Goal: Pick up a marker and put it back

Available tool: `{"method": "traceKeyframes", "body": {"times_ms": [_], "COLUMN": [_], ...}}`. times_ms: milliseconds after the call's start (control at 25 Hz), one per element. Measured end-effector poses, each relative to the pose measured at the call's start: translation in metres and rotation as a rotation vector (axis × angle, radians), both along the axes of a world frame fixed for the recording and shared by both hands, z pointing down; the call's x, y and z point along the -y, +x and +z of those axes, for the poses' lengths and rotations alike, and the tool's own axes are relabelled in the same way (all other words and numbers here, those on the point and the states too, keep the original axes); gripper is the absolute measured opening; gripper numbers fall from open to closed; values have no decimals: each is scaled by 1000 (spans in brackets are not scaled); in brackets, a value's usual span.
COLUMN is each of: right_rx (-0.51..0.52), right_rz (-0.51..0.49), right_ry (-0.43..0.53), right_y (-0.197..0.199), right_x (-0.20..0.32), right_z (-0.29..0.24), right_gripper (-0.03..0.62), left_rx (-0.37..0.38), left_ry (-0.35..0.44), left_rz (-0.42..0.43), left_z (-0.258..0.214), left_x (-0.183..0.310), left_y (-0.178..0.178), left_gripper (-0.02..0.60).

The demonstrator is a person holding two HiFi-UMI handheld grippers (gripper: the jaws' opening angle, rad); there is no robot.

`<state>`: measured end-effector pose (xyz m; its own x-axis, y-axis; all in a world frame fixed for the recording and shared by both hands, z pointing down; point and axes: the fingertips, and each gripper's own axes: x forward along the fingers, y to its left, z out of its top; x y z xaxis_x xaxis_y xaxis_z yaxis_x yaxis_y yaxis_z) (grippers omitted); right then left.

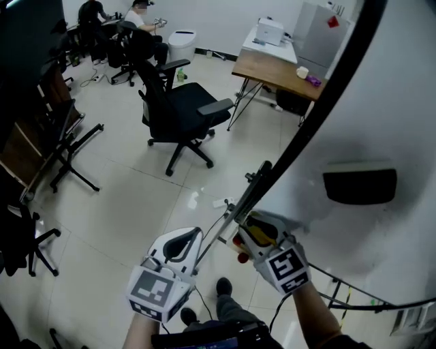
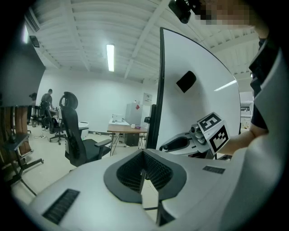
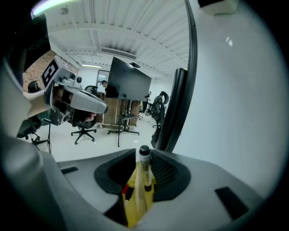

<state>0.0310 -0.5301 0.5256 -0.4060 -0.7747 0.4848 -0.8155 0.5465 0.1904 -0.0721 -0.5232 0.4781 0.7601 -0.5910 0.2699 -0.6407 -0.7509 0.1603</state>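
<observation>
Yellow material crowds the gap of the right gripper [image 3: 143,159], and a marker [image 3: 144,157] with a dark cap sits there between the two jaws, its cap pointing out past the tips. The jaws stand narrow around it, pads close on either side, so the marker is carried clear of any surface. From the head view this gripper is at the near right, just beside the black edge frame [image 1: 306,129] of a large whiteboard [image 1: 381,102] that fills the right of the scene. A black eraser [image 1: 360,185] clings to the board's face, farther along than the gripper. The left gripper [image 1: 189,237] hangs to the left of the right one, near it but apart, over the pale tiled floor [image 1: 122,204]; its jaws are drawn together with nothing between them. Farther off stands a black office chair [image 1: 180,109], and beyond it a wooden table [image 1: 272,68] bearing a white printer [image 1: 270,31]. People [image 1: 139,17] sit at the far left.
</observation>
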Motion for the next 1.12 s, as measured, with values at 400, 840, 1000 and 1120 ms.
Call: {"method": "traceKeyframes", "body": {"times_ms": [400, 840, 1000, 1120], "right_rx": [53, 127, 147, 166], "right_rz": [-4, -32, -60, -75], "right_ry": [109, 217, 301, 346], "right_y": [-1, -16, -29, -38], "right_x": [-1, -19, -32, -46], "right_z": [-25, -99, -138, -165], "right_gripper": [130, 130, 130, 130], "left_rx": [15, 20, 26, 35], "left_ry": [21, 125, 195, 247], "left_rz": [7, 6, 4, -6], "left_z": [-8, -60, -93, -116], "left_x": [2, -7, -15, -26], "left_y": [2, -6, -18, -28], "left_gripper": [-2, -3, -3, -3]}}
